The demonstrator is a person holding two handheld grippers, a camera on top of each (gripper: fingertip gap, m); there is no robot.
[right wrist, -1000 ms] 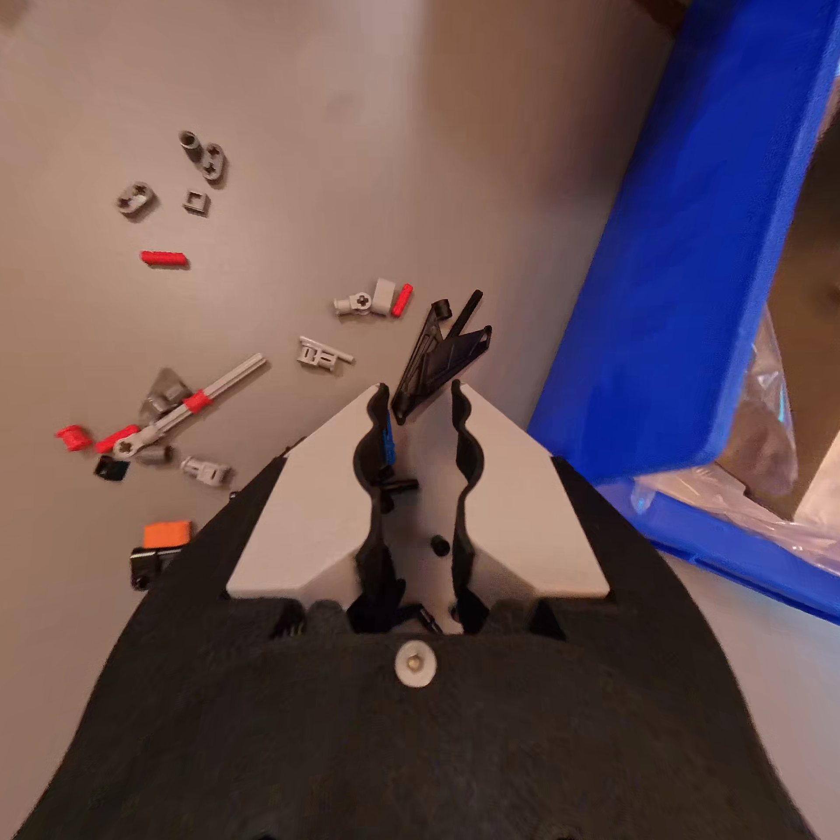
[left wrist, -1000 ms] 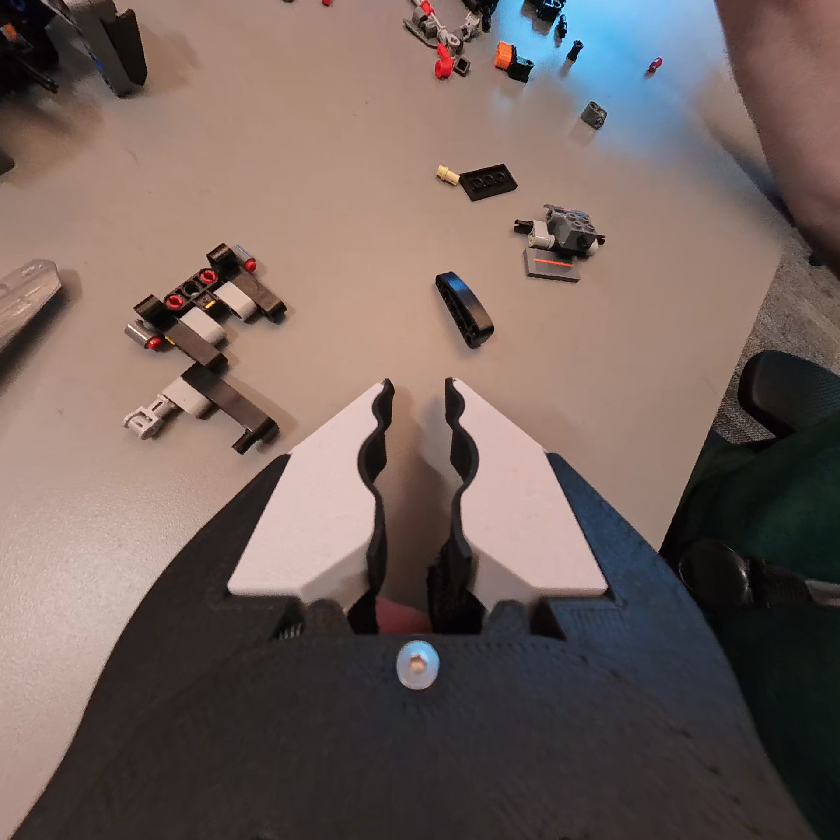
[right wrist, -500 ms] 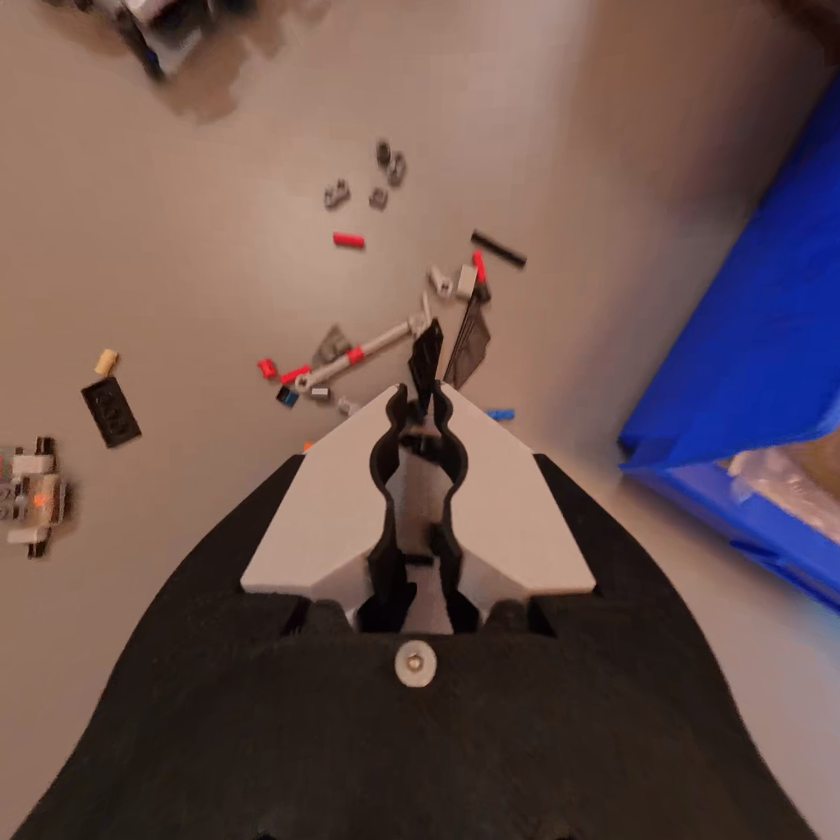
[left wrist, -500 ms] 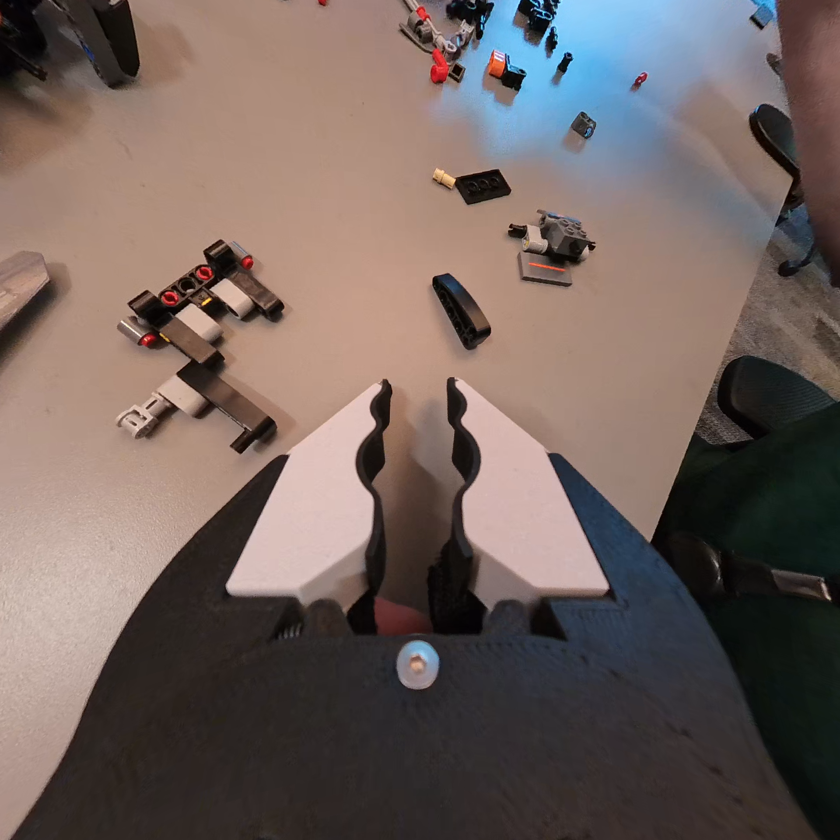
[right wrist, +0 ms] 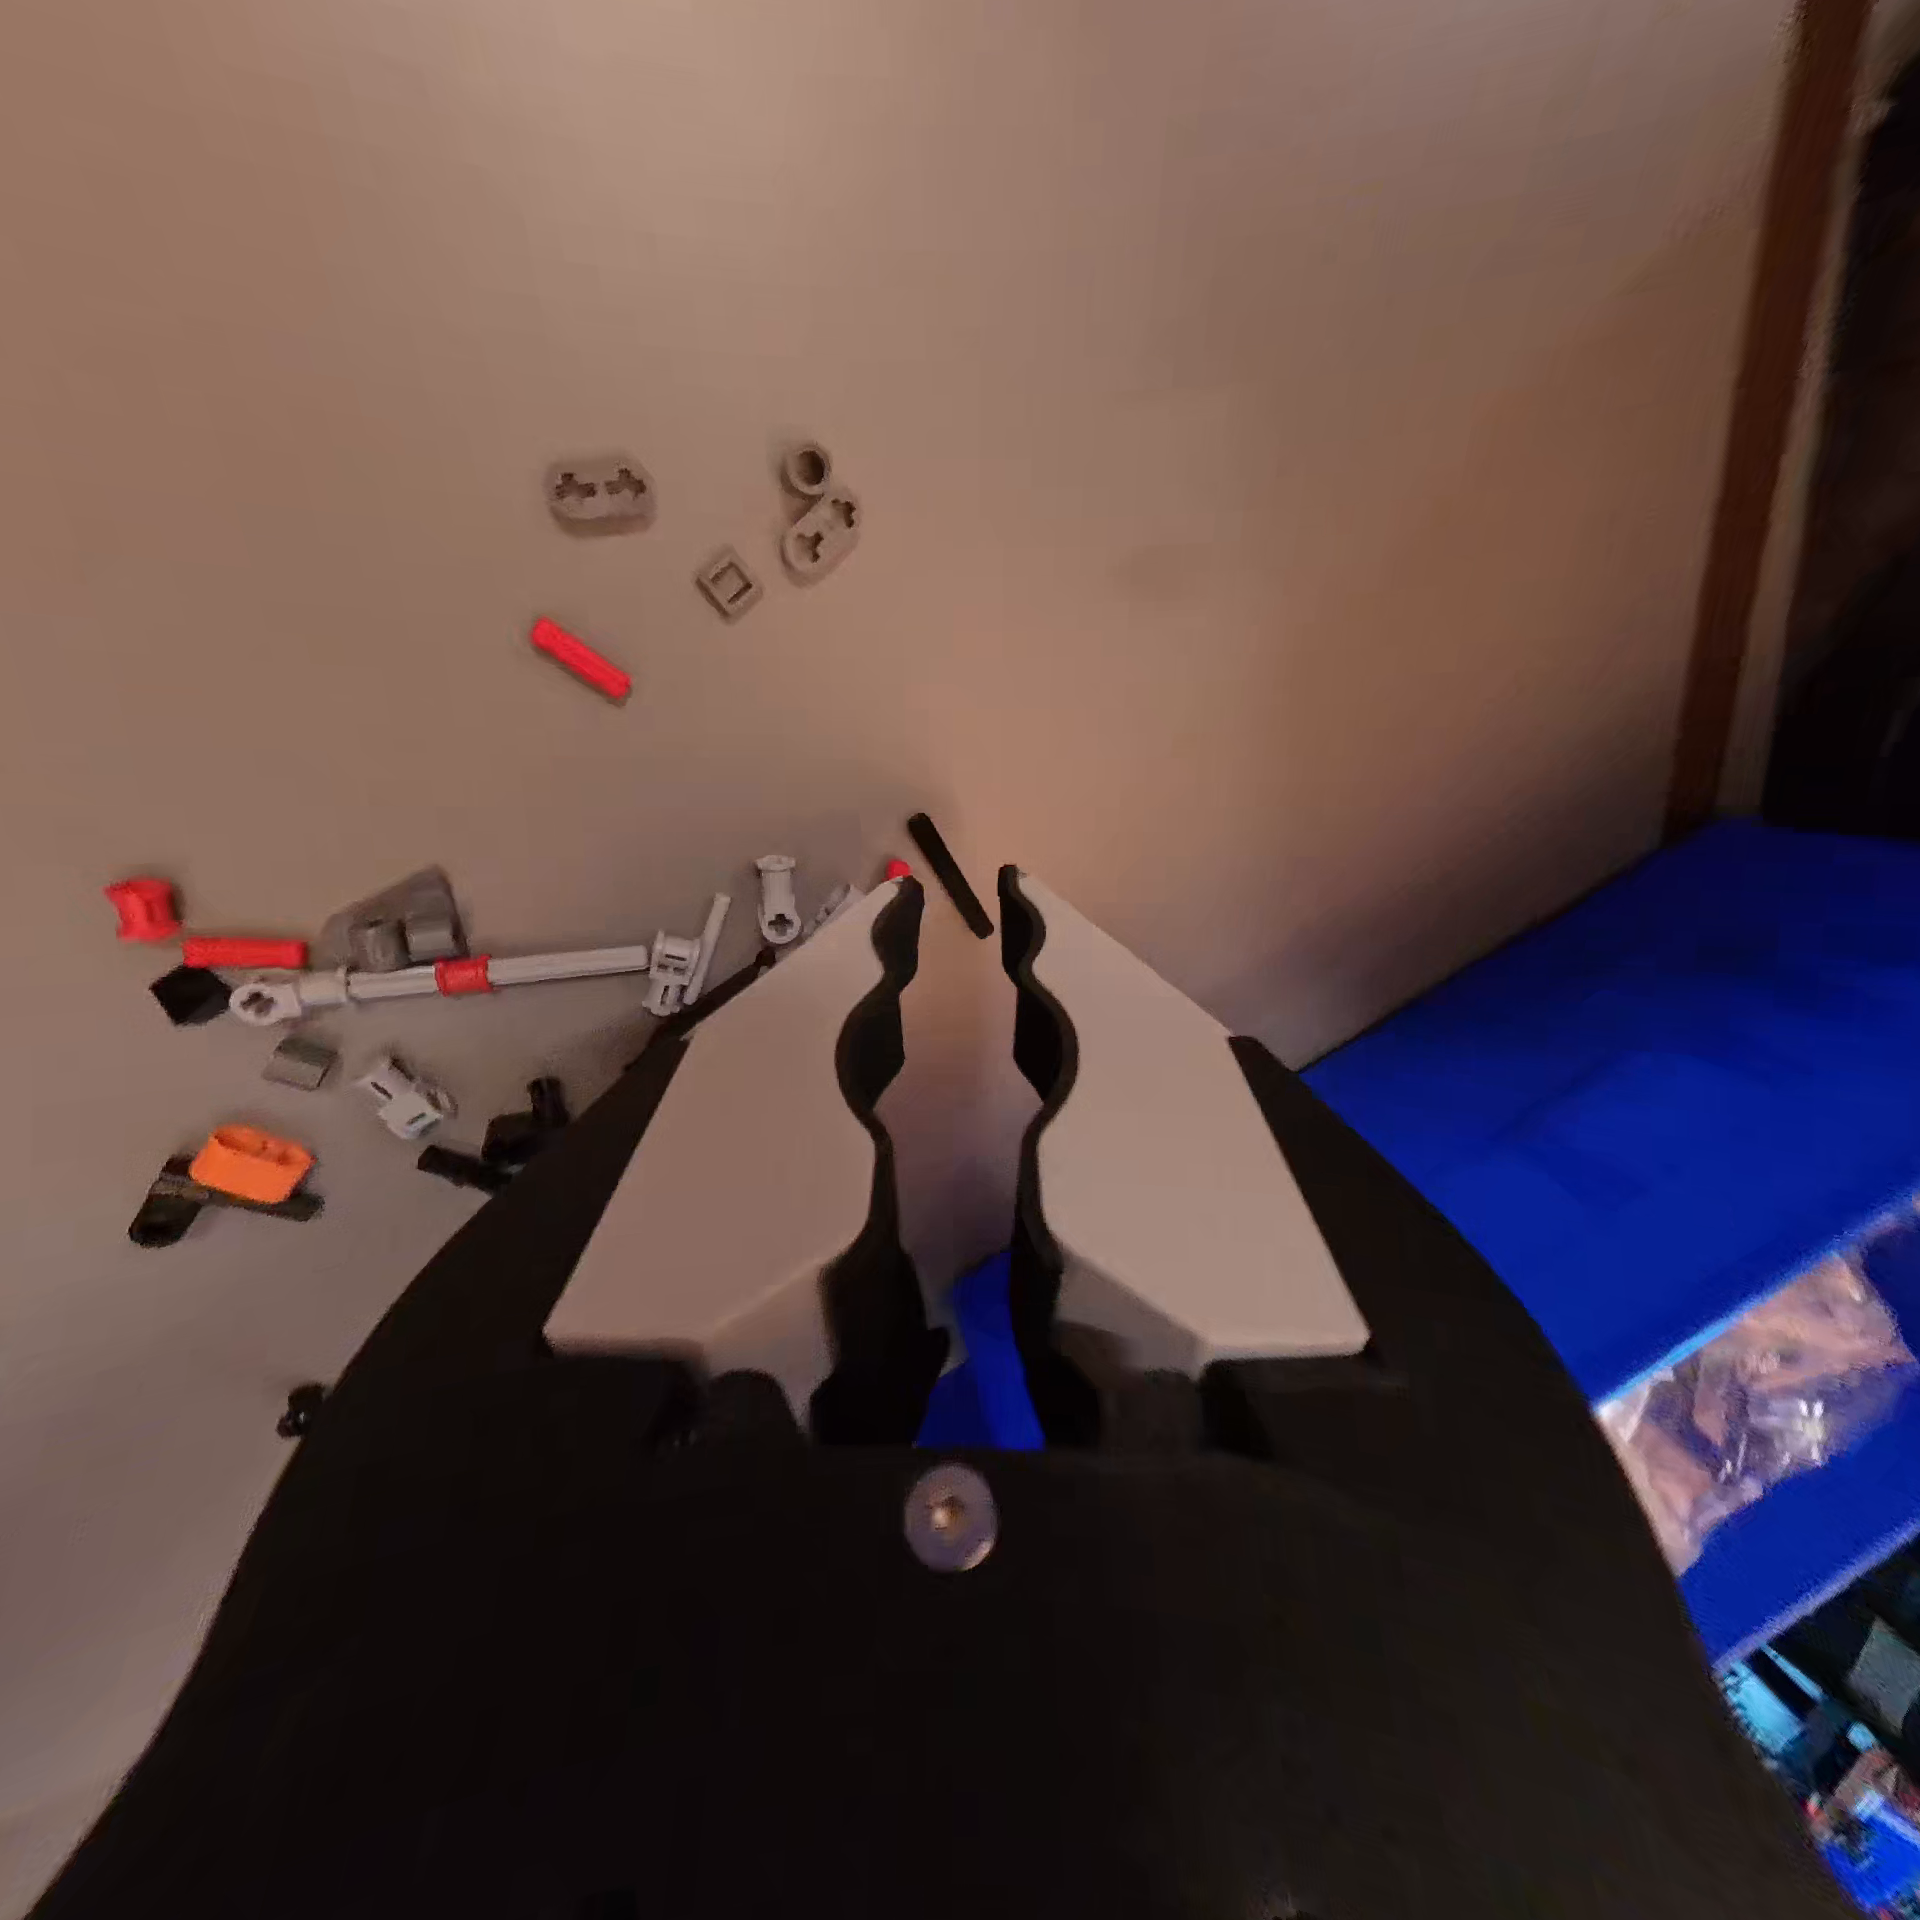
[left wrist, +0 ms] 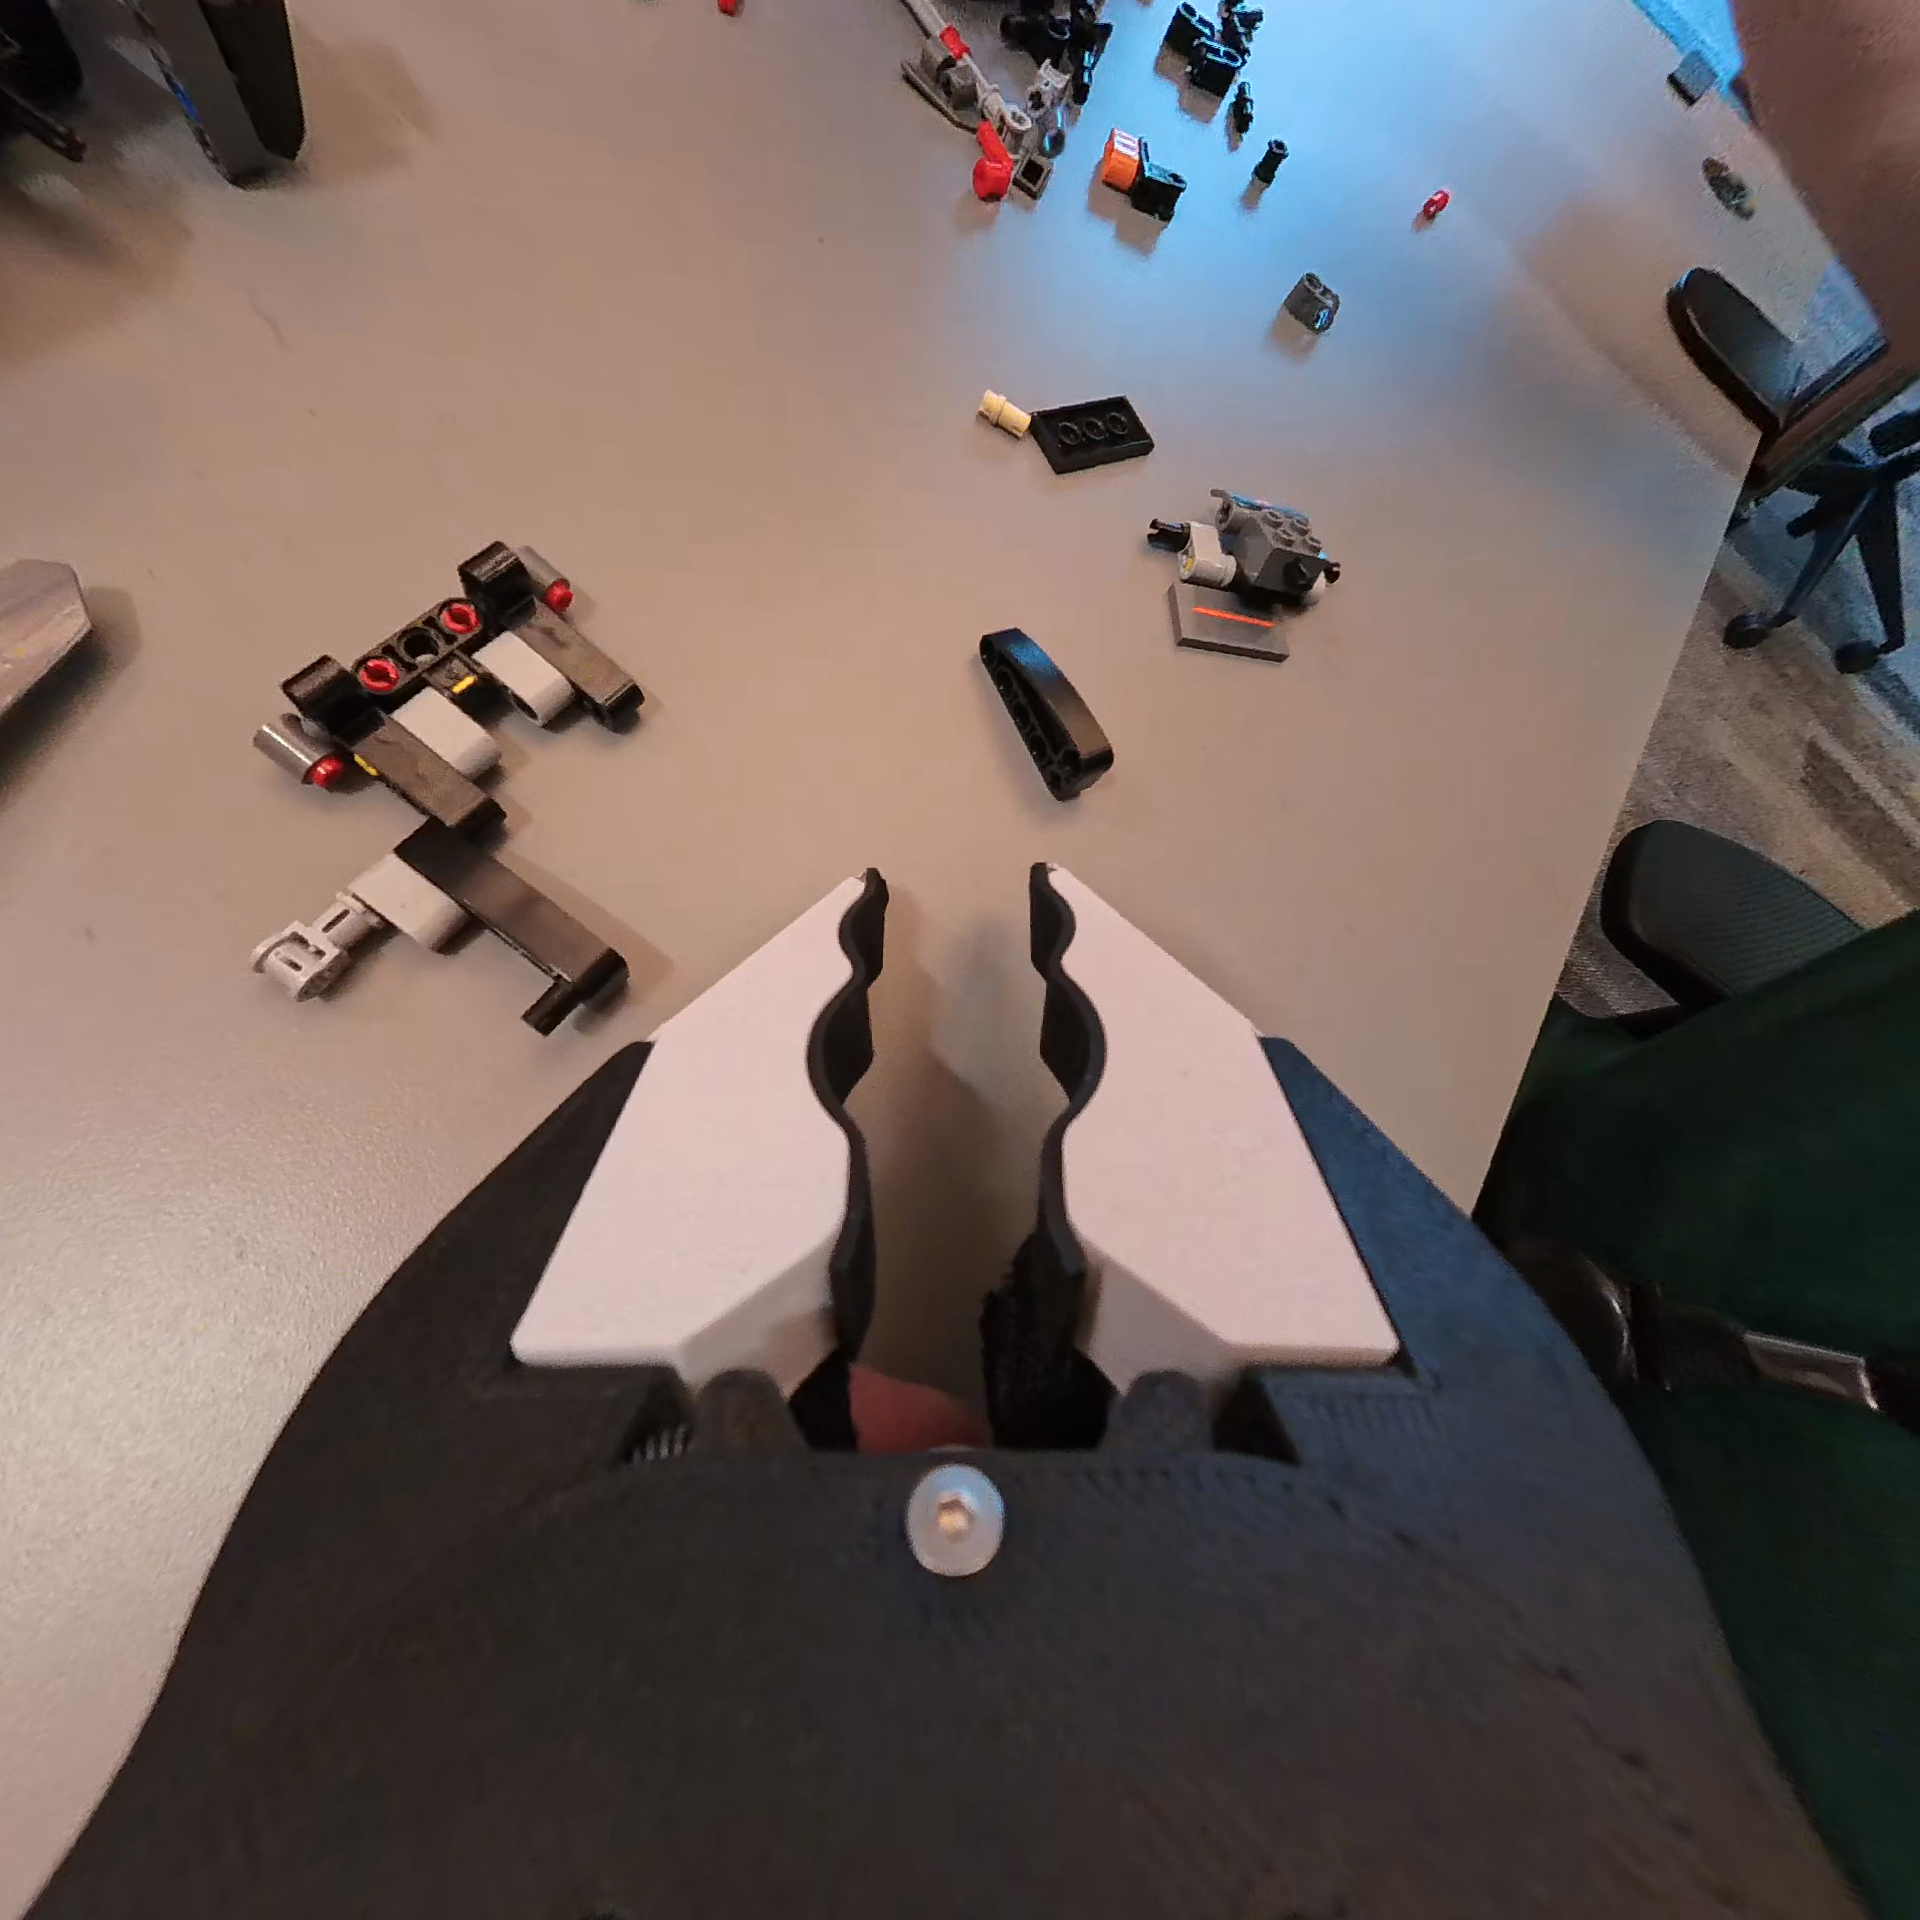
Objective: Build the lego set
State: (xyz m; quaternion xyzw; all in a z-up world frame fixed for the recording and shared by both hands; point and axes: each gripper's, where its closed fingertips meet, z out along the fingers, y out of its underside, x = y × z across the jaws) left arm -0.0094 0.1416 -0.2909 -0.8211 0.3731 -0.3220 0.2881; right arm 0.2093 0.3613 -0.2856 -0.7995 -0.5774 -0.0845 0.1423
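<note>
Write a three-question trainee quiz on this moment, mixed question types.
1. True or false: the left gripper holds a part.
2. In the left wrist view, which part lies nearest ahead of the fingers? A) curved black beam B) black plate C) orange piece
3. Fill in: to the right of the right gripper is a ____ bin.

Key: 1 false, its fingers stand apart with nothing between them; 2 A; 3 blue.
</note>
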